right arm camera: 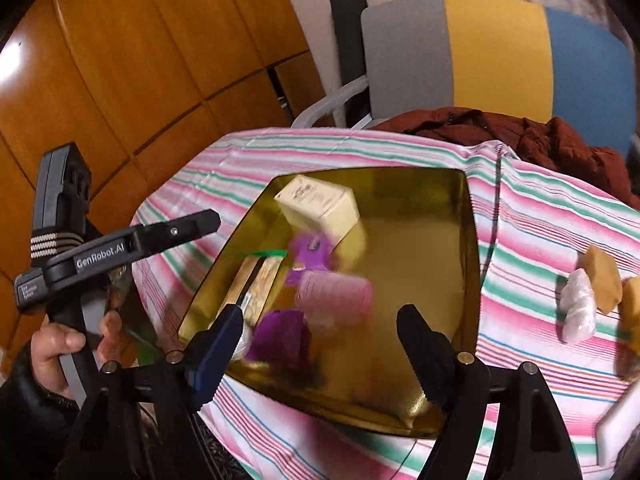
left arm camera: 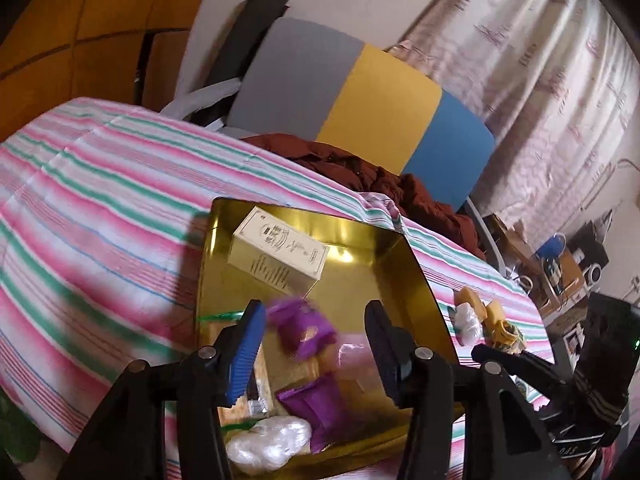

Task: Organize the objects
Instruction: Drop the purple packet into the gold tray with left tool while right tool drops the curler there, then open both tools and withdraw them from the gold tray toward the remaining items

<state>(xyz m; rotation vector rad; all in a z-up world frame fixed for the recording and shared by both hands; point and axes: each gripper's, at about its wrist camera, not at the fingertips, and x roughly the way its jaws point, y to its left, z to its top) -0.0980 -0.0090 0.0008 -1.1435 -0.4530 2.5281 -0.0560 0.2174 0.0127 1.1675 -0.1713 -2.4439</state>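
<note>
Hovering over the gold tray (left arm camera: 404, 276), the left gripper (left arm camera: 316, 344) has its fingers spread wide with nothing between them; a blurred purple packet (left arm camera: 302, 330) shows in the gap, apparently dropping or just let go, so I judge a deposit into the tray. A cream box (left arm camera: 280, 256) lies at the tray's far side, a second purple packet (left arm camera: 316, 412) and a white plastic-wrapped bundle (left arm camera: 268, 444) at the near edge. The tray sits on a desk under a pink-and-green striped cloth (left arm camera: 92, 208); beyond stand a grey, yellow and blue chair (left arm camera: 360, 104) and a curtain (left arm camera: 540, 60).

From the right wrist, the right gripper (right arm camera: 320, 336) hangs over the tray's near rim (right arm camera: 344, 412), fingers apart and empty, probably waiting its turn. Loose tan pieces (right arm camera: 604, 280) and a white bundle (right arm camera: 578, 308) lie on the cloth beside the tray, not yet sorted. A hand (right arm camera: 68, 344) holds the left gripper's handle before wooden panelling (right arm camera: 120, 60).
</note>
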